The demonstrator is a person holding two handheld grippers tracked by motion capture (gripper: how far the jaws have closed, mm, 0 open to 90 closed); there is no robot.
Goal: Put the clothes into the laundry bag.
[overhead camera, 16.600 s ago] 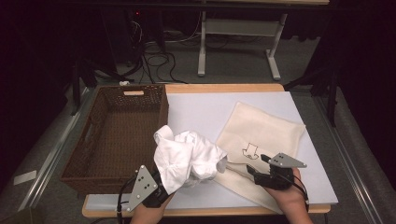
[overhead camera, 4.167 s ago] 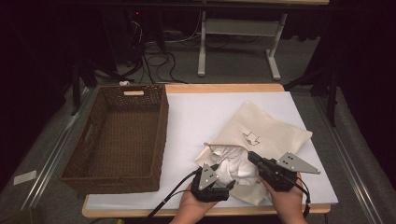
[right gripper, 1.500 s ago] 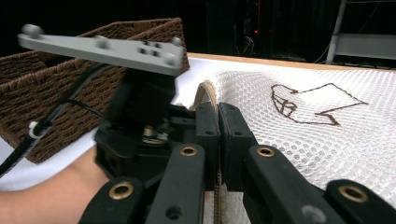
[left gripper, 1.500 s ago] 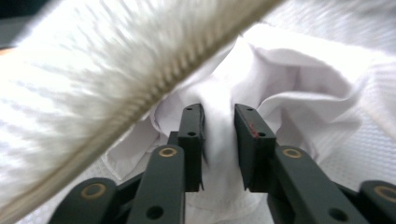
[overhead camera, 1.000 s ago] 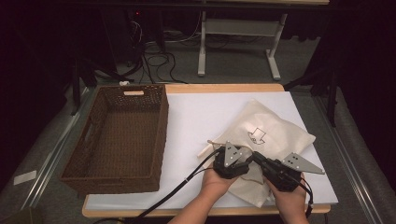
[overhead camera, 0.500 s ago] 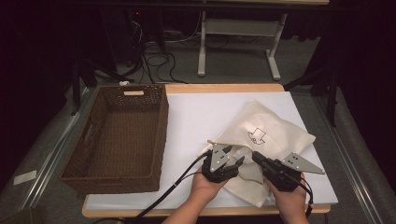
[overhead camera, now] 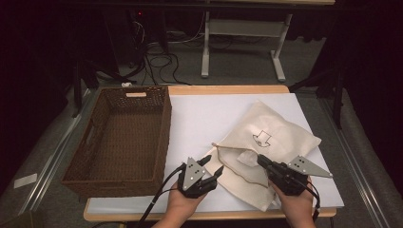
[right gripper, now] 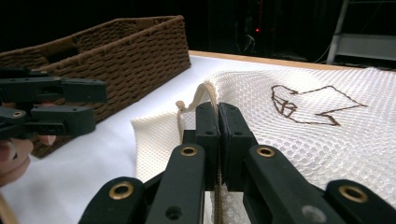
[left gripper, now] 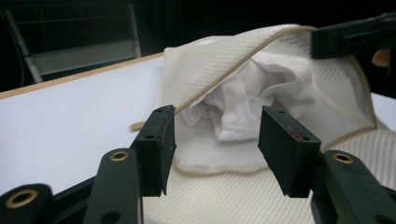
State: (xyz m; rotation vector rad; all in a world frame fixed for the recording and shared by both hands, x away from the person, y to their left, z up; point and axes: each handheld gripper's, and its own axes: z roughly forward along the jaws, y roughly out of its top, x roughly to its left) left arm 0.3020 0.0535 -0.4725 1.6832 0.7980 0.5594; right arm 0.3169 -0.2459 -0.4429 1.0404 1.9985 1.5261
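Right gripper view shows the fingers [right gripper: 218, 140] of the right gripper [overhead camera: 266, 163] pressed together on the rim of the mesh bag [overhead camera: 280, 137], with the beige edge cord pinched between them and the flap lifted off the desk [overhead camera: 199, 118]. The left gripper [overhead camera: 207, 172] holds nothing: its fingers [left gripper: 159, 144] stand partly apart, having just been closing a little, and they sit in front of the bag's mouth without touching it. Inside this mouth lies the white cloth [left gripper: 243, 102], bunched up and near the opening, not deep in the bag.

I think the main risk is that the cloth comes out again. It lies close to the rim, so if the right gripper lowers or pulls the flap too fast, the cloth may slide out onto the desk. The grip is only on a thin edge, so the mesh may also slip from between the fingers and the mouth would fall shut. If the left gripper goes in again, it may catch the cord or the mesh instead of the cloth. The wicker basket [overhead camera: 123, 137] stands empty, well apart at the left.
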